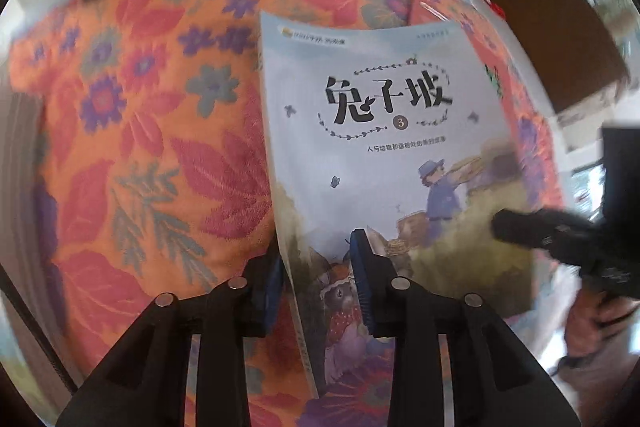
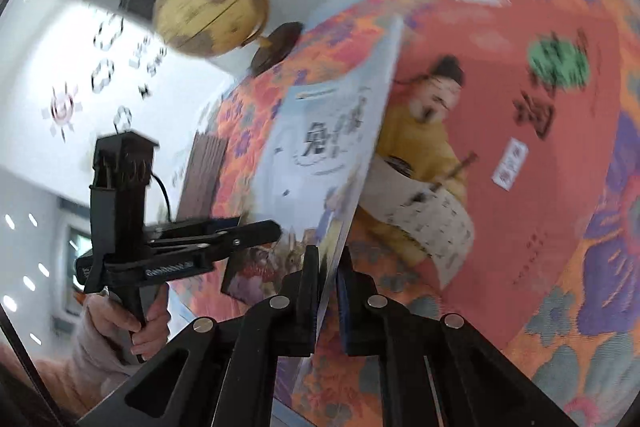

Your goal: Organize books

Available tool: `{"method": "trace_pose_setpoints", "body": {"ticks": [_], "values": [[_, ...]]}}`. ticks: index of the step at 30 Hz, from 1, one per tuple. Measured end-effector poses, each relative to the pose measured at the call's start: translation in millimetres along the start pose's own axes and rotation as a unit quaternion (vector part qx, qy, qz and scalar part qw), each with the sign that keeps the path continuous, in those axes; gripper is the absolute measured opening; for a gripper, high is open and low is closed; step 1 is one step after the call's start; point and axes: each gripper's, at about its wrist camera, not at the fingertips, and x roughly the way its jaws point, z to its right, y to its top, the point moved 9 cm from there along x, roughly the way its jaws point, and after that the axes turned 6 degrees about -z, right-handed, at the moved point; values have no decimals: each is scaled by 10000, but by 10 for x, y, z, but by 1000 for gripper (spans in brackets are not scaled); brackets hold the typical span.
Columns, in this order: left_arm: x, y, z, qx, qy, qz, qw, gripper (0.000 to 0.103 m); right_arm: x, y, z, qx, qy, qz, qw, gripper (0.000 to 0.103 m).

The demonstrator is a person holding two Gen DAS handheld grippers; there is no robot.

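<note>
A pale blue picture book [image 1: 384,155] with black Chinese title and a "3" is held tilted above the floral cloth. My left gripper [image 1: 316,267] is shut on its lower edge near the spine. My right gripper [image 2: 328,267] is shut on the same book [image 2: 320,147] at its opposite edge, and it shows in the left wrist view [image 1: 520,227] at the book's right side. A red book [image 2: 500,131] with a man in yellow lies flat on the cloth under and right of the held book. The left gripper also shows in the right wrist view [image 2: 264,231].
An orange floral tablecloth [image 1: 132,131] covers the table. A yellow globe [image 2: 208,7] on a dark base stands at the far edge by a white wall. A brown box [image 1: 560,39] sits at the far right. A dark slatted object [image 2: 202,175] is beyond the book.
</note>
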Motion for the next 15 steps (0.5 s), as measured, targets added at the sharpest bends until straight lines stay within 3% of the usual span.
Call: {"method": "trace_pose_setpoints", "body": {"ticks": [6,11,15], "values": [[-79,-114,-79,-74,-145,-1,9999,30,-1,-68,-195,-400,-237,-101,9989,8],[-273,-161,-52,282,273,247,9989,30,63,-94,-349,-596,-288,-162,9977,9],[-381,-175,-152,71,124,304,9994,30,57,-72,-503,-712,-222,-62,9972,9]]}}
